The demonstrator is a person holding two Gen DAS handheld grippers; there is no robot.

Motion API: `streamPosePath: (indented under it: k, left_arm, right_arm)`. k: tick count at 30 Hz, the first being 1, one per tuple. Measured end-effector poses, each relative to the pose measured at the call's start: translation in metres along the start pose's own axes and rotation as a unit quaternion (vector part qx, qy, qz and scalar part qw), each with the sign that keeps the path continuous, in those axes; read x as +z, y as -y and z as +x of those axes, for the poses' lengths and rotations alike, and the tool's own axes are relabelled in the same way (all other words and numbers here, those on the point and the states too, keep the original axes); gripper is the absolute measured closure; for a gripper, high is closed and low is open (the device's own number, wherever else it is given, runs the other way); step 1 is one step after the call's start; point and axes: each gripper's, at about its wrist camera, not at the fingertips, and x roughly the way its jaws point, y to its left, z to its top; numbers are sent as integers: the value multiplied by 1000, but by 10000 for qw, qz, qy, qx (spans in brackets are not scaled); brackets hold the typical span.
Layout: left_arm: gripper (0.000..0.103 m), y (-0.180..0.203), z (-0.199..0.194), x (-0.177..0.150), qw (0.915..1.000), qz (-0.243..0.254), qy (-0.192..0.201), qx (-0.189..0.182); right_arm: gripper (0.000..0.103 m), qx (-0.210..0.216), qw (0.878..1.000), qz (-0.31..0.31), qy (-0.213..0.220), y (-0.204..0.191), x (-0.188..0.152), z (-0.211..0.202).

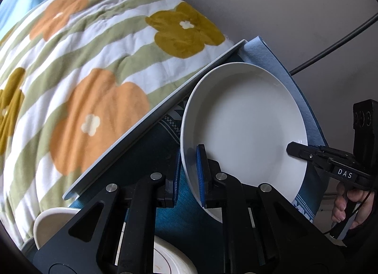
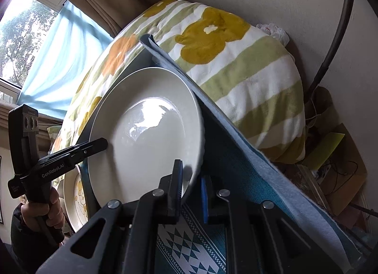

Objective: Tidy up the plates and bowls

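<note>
A large white plate (image 1: 245, 123) is held between both grippers above a teal patterned cloth (image 1: 151, 146). My left gripper (image 1: 190, 174) is shut on the plate's near rim, one blue pad inside and one outside. My right gripper (image 2: 191, 193) is shut on the opposite rim of the same plate (image 2: 151, 137). Each gripper shows in the other's view: the right one (image 1: 293, 150) at the plate's right edge, the left one (image 2: 104, 143) at its left edge. Below the plate lie a cream bowl (image 1: 54, 222) and a cream plate with a yellow pattern (image 2: 75, 200).
A thick blanket (image 1: 89, 68) with orange and mustard flowers lies beside the table's pale edge (image 1: 151, 113). A blue felt mat (image 1: 278, 61) lies under the cloth. A window with a blue curtain (image 2: 61, 61) is at the left, clutter and cables (image 2: 335, 156) at the right.
</note>
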Motion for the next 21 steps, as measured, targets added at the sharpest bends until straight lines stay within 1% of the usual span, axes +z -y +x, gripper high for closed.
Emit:
streamPosePath:
  k: [6,9,12,17,21]
  left_arm:
    - [92,13,-31,-6,9996,-96,226,152]
    - [92,23,-57,-15,9985,-219,434,260]
    - [92,35,-84,-29,9962,-456,630,390]
    - [92,60,-126,-69,9884,-936,996,668]
    - [92,80,-154,-112,9774,-1455,1238,902]
  right_arm:
    - [91,119,9995,-273,114,-9,2,-22]
    - [90,235,9982,-530,131,-17,5,-39]
    - [91,351,9956,-861,126,-25,5,-58]
    - [90,633,9867,-1498,31,-37,-2,-90]
    - [90,843,9746,-2070,-136,-47,-12,-106]
